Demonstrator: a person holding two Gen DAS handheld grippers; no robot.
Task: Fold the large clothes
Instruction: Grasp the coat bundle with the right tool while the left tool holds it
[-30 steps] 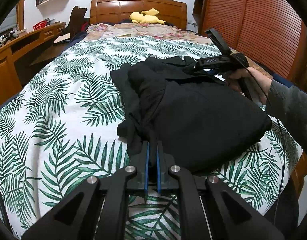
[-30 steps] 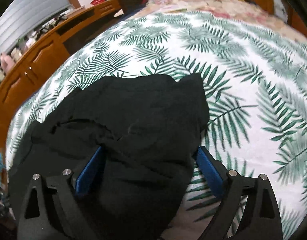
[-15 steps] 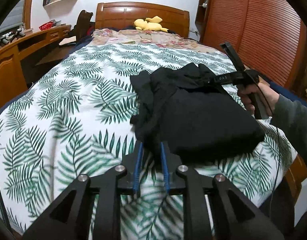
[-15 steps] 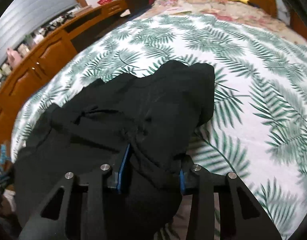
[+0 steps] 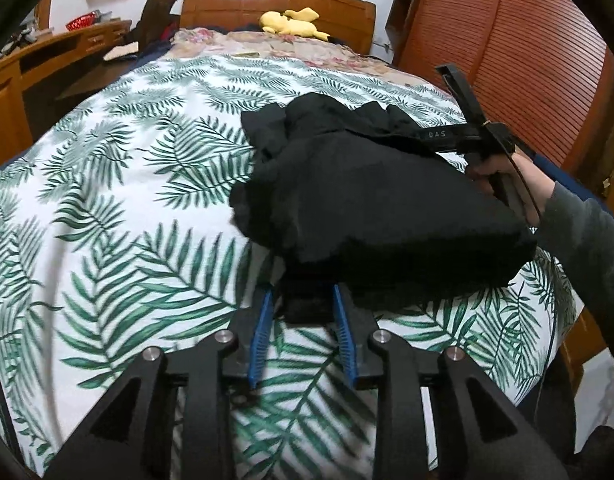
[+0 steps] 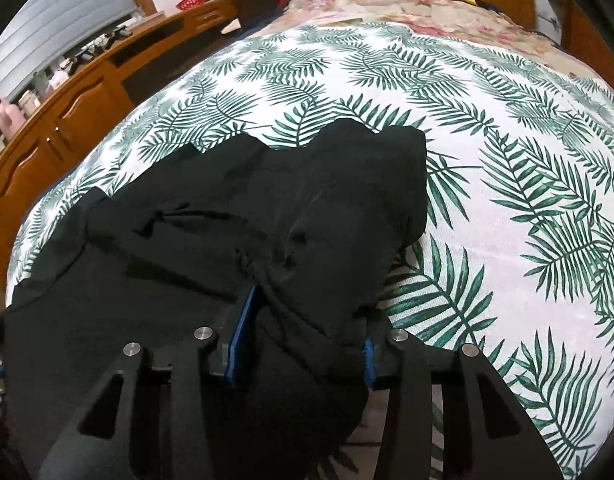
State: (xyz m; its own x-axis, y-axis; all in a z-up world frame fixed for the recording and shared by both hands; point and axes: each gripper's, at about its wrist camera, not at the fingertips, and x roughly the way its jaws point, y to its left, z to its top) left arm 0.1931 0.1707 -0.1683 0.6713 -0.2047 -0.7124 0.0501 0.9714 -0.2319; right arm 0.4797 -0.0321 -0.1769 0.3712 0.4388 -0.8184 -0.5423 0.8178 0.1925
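Observation:
A large black garment (image 5: 371,200) lies bunched on the leaf-print bed cover (image 5: 119,184). My left gripper (image 5: 303,312) is at its near edge, jaws partly apart with a fold of black cloth between the blue pads. My right gripper (image 6: 307,320) has a thick bunch of the garment (image 6: 235,216) between its pads, jaws closed in on it. The right gripper also shows in the left wrist view (image 5: 463,136), at the garment's far right side, held by a hand.
A wooden headboard (image 5: 275,4) and a yellow plush toy (image 5: 291,22) are at the bed's far end. A wooden desk (image 5: 35,64) runs along the left. A slatted wooden wardrobe (image 5: 527,48) stands at the right.
My left gripper has opened from shut and the garment's near edge has slid right. My right gripper has closed from wide open onto the bunched cloth.

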